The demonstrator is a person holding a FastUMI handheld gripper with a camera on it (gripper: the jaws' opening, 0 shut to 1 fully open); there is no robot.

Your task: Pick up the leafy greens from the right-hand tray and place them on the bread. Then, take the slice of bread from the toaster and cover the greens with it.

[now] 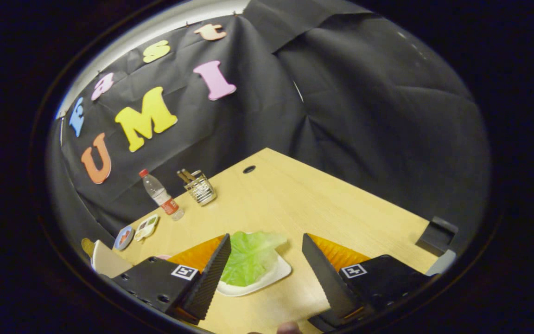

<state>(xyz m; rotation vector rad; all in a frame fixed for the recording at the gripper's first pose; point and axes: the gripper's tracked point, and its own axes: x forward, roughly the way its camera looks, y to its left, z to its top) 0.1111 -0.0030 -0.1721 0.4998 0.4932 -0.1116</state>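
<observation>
Wooden table [295, 195] — leafy greens [248, 257] on white tray [276, 273] between fingers; hand-held gripper [267, 266] wide open, empty.

light wooden table [295, 195] with a round cable hole [249, 169], set before creased black cloth walls [364, 93]; dim lighting throughout.

Black tongs [264, 262] with ribbed pads, orange backing, square fiducial markers.
</observation>
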